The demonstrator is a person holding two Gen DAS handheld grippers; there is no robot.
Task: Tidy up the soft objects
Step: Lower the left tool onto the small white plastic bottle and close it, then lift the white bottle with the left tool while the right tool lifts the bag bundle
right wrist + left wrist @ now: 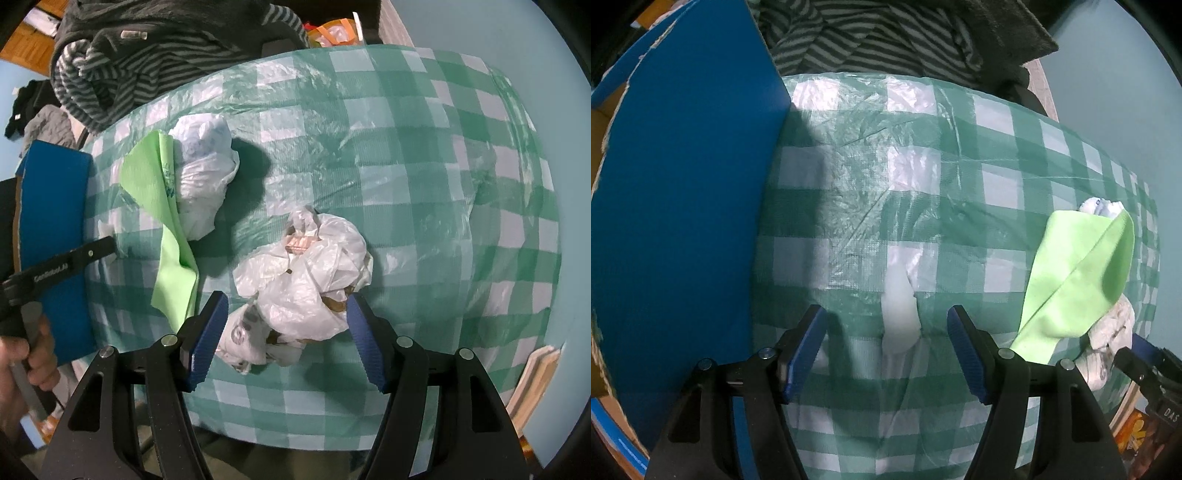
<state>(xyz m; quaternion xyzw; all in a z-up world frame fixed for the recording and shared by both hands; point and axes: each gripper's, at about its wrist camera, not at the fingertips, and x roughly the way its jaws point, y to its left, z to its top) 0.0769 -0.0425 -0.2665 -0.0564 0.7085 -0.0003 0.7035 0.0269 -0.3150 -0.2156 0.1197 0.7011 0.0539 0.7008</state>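
A light green cloth (162,221) lies on the green checked tablecloth (424,177), with a crumpled white plastic bag (203,173) against its right side. Another crumpled white bag (306,280) lies between the fingers of my open right gripper (286,319), near the front. In the left wrist view the green cloth (1075,280) is at the right with white bag (1108,332) beneath it. My left gripper (886,325) is open and empty over the tablecloth (960,177), beside a blue box (683,206).
The blue cardboard box (51,236) stands at the table's left end. Striped and dark clothing (147,59) is piled behind the table. A light blue wall (517,37) is at the right. The left gripper's arm (70,262) reaches in from the left.
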